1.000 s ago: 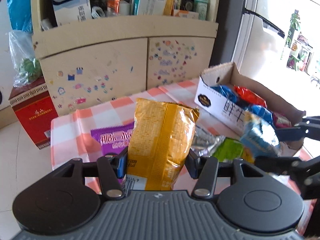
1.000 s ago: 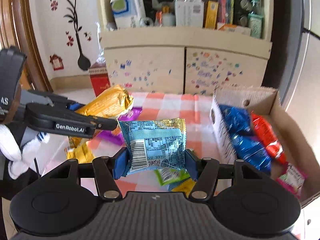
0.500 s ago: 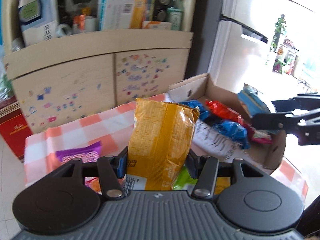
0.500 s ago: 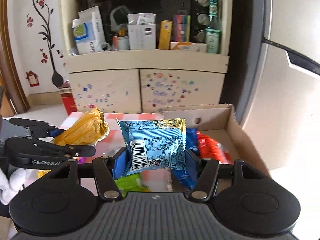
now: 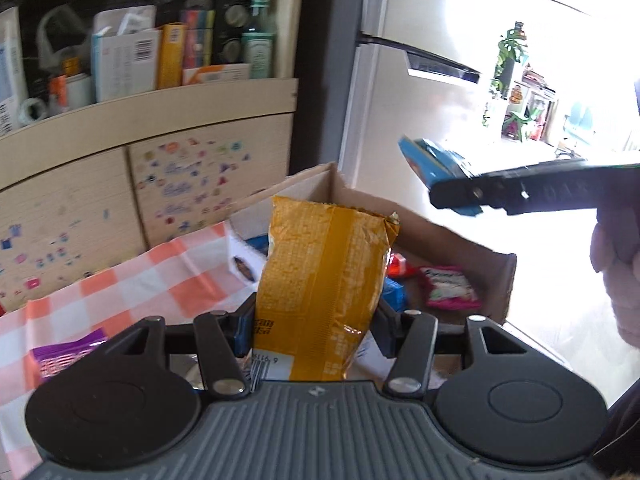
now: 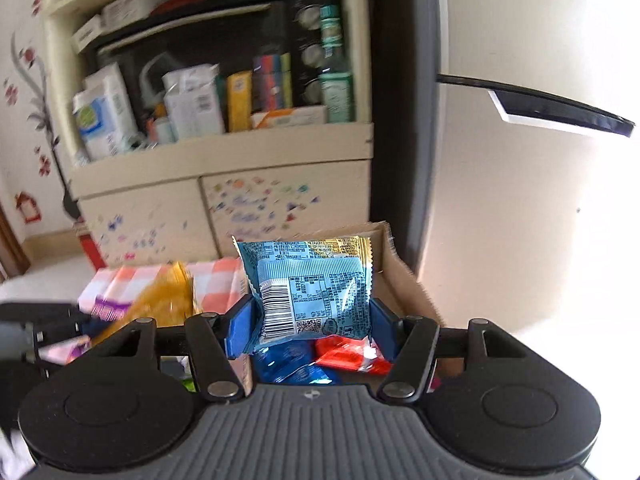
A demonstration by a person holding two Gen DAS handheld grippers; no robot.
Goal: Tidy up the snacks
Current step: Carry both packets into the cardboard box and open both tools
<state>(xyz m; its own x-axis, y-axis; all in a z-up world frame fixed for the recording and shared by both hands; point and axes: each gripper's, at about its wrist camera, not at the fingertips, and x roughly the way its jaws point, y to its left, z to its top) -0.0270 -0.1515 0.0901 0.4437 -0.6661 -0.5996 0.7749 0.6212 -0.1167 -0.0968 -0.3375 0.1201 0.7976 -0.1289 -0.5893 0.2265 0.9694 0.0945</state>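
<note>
Nearest in the left wrist view, the left gripper [image 5: 316, 320] is clamped on the lower part of a tall yellow snack bag [image 5: 324, 280], which stands upright between the pads with most of its length above the grip. In the right wrist view, the right gripper [image 6: 310, 318] pinches a light blue snack packet [image 6: 310, 288] by its two side edges, barcode facing the camera; the jaws stand partly apart only because the packet fills them.

Just past both grippers sits the open cardboard box [image 5: 460, 240] at the right end of the table, already holding a pink packet [image 5: 448, 286], a red packet [image 6: 348, 354] and blue packets [image 6: 292, 360]. To the left the checked tablecloth [image 5: 160, 276] carries a purple packet [image 5: 68, 356] yet to be sorted. Farthest back stands a stickered cabinet [image 5: 160, 176] with a crowded shelf.

Both packets hover over or near the box, though the blur makes it hard to say whether the yellow bag is fully past the near wall. The risks: the top-heavy yellow bag may tip or slide, since it is held low; a release short of the rim would drop it onto the cloth; and the two grippers, close together over one opening, may knock each other.
</note>
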